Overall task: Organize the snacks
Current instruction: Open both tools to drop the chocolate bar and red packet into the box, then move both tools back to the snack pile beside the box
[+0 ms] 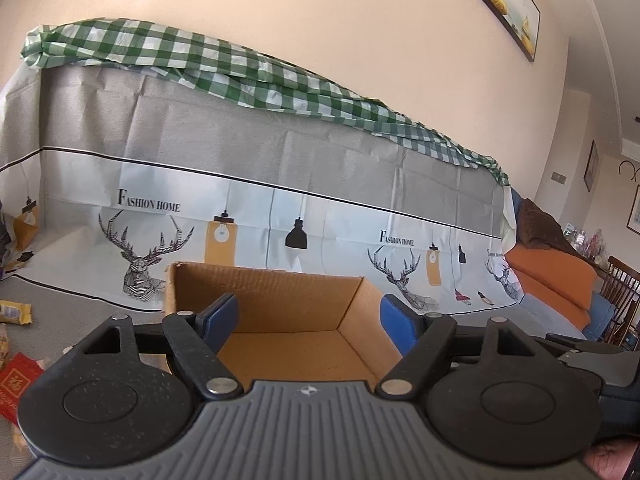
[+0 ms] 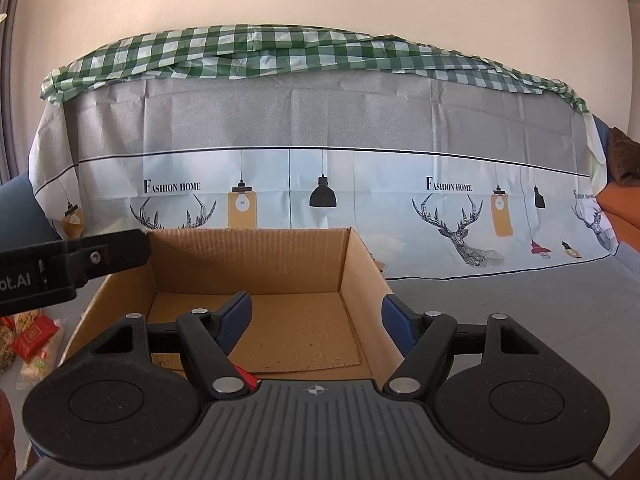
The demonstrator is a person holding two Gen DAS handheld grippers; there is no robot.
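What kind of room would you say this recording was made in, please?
Probably a home living room: an orange sofa by the wall, a framed picture above, and a wooden chair beyond. A printed cloth covers the work surface.

Bright, sharp daylight, fisheye-bowed edges
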